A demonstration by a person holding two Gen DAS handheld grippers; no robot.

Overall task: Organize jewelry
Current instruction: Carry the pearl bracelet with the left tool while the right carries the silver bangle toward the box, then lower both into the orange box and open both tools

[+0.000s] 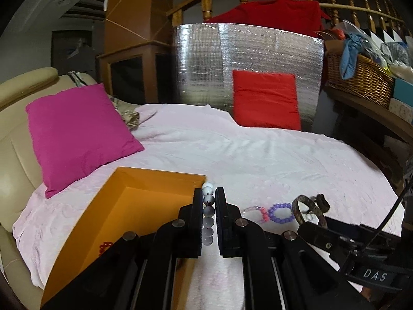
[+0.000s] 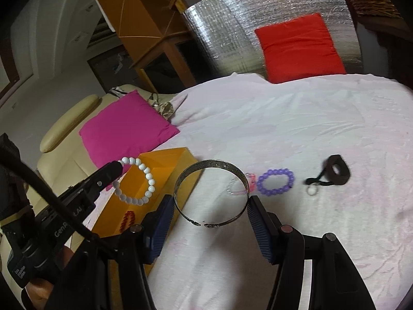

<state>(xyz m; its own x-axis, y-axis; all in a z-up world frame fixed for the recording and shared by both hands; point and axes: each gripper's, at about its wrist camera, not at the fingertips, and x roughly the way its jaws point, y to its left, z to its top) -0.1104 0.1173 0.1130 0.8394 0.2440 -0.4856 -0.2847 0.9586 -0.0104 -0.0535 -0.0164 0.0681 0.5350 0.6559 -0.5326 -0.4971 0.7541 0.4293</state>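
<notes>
Two grippers are each carrying a piece of jewelry above a surface draped in a pale pink sheet [image 2: 296, 129]. The left gripper [image 1: 208, 206] is clenched on a white bead bracelet [image 2: 135, 182], which in the right wrist view hangs as a full ring over the near edge of an open orange box [image 1: 144, 201]; in the left wrist view its beads line up edge-on between the jaws. The right gripper [image 2: 209, 222] clasps a metal cuff bangle [image 2: 210, 191] across its width, the blue ribbed pads touching its two sides and its gap facing the camera. A red bead bracelet [image 2: 127, 221] lies inside the box. On the sheet just beyond the bangle lie a small pink bracelet [image 2: 245, 184], a purple bead bracelet [image 2: 275, 182] and, farther right, a dark strap with a key ring [image 2: 333, 174]. A magenta cushion [image 1: 77, 137] rests behind the box.
</notes>
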